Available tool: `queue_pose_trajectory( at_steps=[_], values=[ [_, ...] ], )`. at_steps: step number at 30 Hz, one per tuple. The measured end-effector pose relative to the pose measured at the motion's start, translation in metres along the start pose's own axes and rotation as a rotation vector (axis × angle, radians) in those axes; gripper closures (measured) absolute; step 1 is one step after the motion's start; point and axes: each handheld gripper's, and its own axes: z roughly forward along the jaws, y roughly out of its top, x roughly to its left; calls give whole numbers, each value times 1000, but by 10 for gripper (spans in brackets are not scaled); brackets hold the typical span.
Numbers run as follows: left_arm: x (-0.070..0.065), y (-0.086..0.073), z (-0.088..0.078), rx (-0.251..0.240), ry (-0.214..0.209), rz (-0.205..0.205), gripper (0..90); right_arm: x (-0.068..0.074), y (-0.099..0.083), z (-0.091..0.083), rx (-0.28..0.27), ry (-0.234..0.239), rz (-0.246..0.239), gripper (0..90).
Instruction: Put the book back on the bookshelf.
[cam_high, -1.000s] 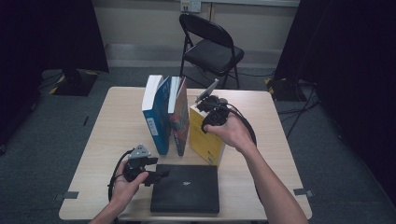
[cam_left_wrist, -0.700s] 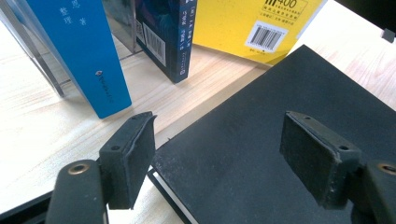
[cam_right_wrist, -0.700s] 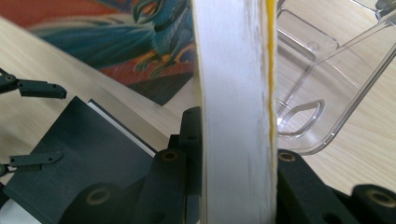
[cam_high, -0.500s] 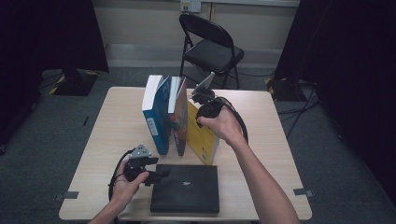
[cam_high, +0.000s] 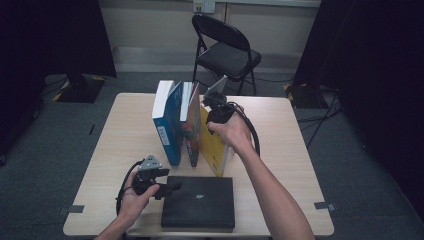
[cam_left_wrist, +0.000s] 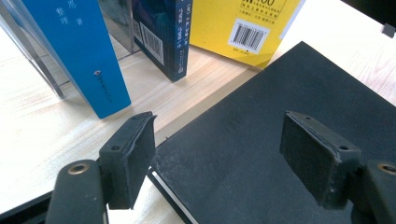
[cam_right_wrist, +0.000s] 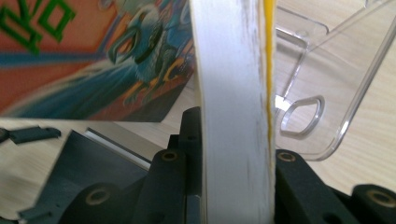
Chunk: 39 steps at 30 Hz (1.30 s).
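Table (cam_high: 125, 145) before me: my right tool (cam_high: 218, 114) clamps the yellow book (cam_high: 212, 147) beside upright books; left tool (cam_high: 167, 189), apart, rests at the black book (cam_high: 200, 202).

A light wooden bench (cam_high: 280, 150) stands mid-frame on grey carpet (cam_high: 60, 140). Behind it, at upper centre, a black folding chair (cam_high: 227, 52) faces a pale wall (cam_high: 150, 22). Black curtains (cam_high: 55, 35) hang at upper left and right.

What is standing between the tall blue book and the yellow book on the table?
In the high view, one upright book with an orange, illustrated cover stands between the blue book and the yellow book.
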Motion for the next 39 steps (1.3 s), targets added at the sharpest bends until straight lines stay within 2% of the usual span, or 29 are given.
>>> queue_pose_trajectory(
  at_steps=[3, 12, 21, 39],
  values=[
    [-1, 1, 0, 11, -5, 11, 264, 0, 5, -1, 12, -6, 31, 749],
    [-1, 0, -1, 2, -7, 8, 264, 13, 24, -2, 4, -75, 97, 750],
    [-1, 1, 0, 15, -15, 12, 264, 15, 42, 5, 12, -97, 127, 750],
    [2, -2, -4, 4, -14, 0, 264, 18, 72, 16, -20, -134, 165, 748]
  ],
)
